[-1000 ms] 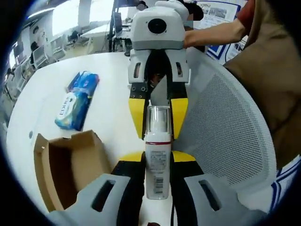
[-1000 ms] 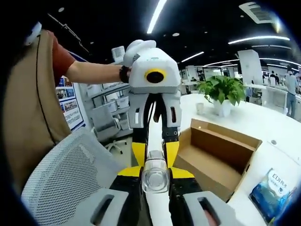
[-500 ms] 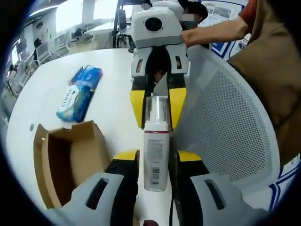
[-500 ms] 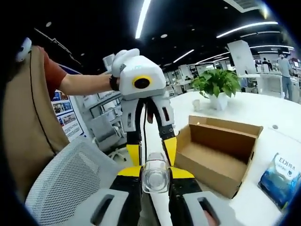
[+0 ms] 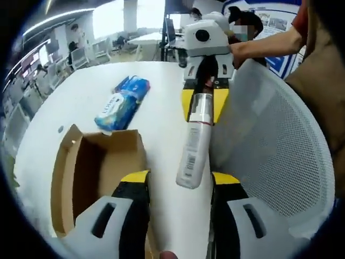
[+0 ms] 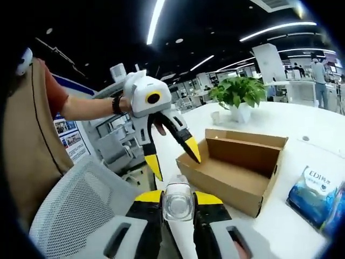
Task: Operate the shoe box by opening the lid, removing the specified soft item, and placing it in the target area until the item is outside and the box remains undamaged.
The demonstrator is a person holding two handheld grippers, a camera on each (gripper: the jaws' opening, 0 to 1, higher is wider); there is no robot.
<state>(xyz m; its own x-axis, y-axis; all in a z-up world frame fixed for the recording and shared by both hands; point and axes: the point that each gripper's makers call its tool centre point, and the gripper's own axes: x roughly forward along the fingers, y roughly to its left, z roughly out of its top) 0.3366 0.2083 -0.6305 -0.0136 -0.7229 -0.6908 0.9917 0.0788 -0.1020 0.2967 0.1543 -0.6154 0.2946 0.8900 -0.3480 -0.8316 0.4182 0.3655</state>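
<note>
Cardboard shoe box (image 5: 94, 178) sits open on the white table (image 5: 156, 102), nothing visible inside it in the left gripper view or on the part of its floor seen in the right gripper view (image 6: 237, 167). A blue soft pack (image 5: 121, 102) lies on the table just beyond the box's far end. The right gripper (image 6: 178, 208) clamps a white bottle (image 5: 195, 140) by its clear-capped end. The left gripper (image 5: 175, 181) has its jaws spread, clear of the bottle.
</note>
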